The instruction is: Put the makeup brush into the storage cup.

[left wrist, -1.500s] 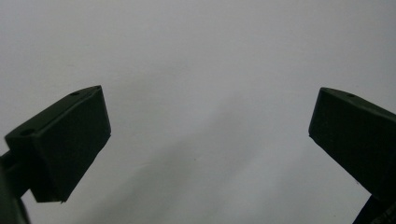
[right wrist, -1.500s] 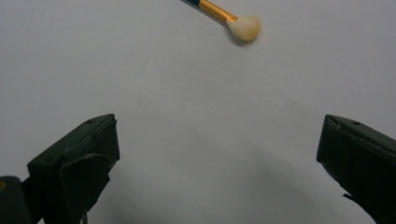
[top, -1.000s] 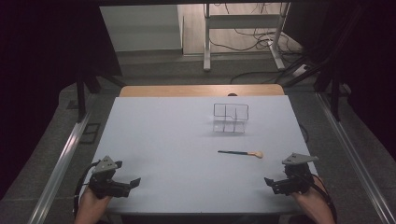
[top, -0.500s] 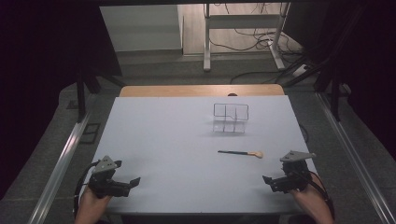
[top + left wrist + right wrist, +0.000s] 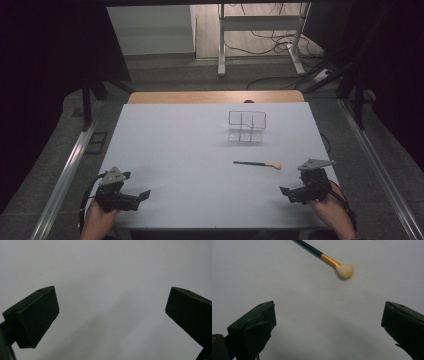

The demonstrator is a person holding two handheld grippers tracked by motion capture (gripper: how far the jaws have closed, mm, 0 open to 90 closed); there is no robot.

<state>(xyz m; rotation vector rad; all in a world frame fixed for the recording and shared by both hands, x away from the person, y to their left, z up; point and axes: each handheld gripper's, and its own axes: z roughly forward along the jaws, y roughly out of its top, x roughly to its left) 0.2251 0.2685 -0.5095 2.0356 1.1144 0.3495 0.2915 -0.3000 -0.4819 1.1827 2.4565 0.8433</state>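
Brush (image 5: 257,163) with a dark slim handle, a gold band and a pale tuft of bristles lies flat on the white surface (image 5: 190,155), right of centre in the high view, its bristle end pointing toward the right edge. In the right gripper view the brush (image 5: 329,260) lies on the surface ahead of the jaws, running on a slant from the upper left down to the tuft at the right, with nothing touching it. The right gripper (image 5: 286,192) sits at the near right corner of the surface, held by a hand (image 5: 330,210) that comes in from the bottom edge; its two black jaws stand wide apart and hold nothing, and the brush lies near it, a little farther up the surface. The left gripper (image 5: 145,194) rests at the near left corner, well apart from the brush, in the other hand (image 5: 97,217); its jaws are also spread wide and empty, with bare white surface between them in the left gripper view. A small clear organiser (image 5: 246,126) with several compartments stands farther back on the surface, beyond the brush and apart from it.
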